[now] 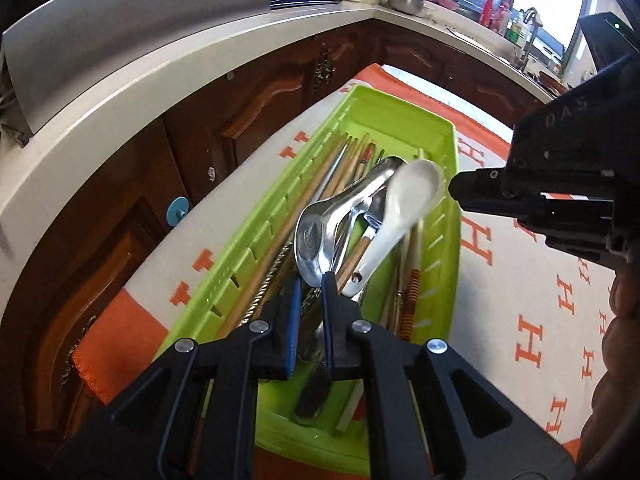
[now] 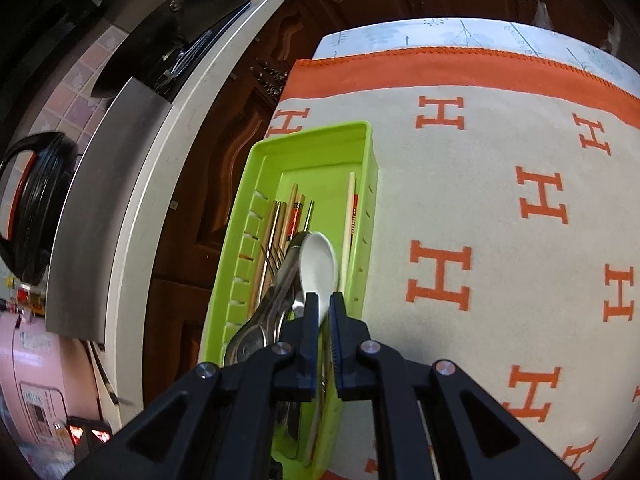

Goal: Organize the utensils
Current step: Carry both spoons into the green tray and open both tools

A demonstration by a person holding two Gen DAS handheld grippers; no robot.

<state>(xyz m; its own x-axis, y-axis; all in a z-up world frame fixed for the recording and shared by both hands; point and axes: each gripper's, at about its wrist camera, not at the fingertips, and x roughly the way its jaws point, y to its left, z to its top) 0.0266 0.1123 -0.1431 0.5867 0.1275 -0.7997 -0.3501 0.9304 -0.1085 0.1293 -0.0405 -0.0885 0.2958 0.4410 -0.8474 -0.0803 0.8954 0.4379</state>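
Note:
A lime-green utensil tray (image 1: 400, 108) (image 2: 312, 132) lies on an orange-and-white cloth. It holds several wooden chopsticks (image 1: 344, 164) (image 2: 280, 220) and steel cutlery. In the left wrist view my left gripper (image 1: 311, 286) is at the tray's near end, its jaws narrowly shut on the bowl end of a steel spoon (image 1: 316, 232). My right gripper (image 1: 454, 190) (image 2: 324, 300) comes in over the tray's right wall. It is shut on the raised bowl of a white ceramic spoon (image 1: 412, 188) (image 2: 318, 264), which is blurred. That spoon's handle end rests down among the cutlery.
The cloth (image 1: 500, 280) (image 2: 480, 200) spreads wide to the tray's right. A pale countertop (image 1: 120, 92) over dark wooden cabinet doors (image 1: 248, 92) runs along the left. A hand (image 1: 624, 300) shows at the right edge. A sink area with bottles lies far back.

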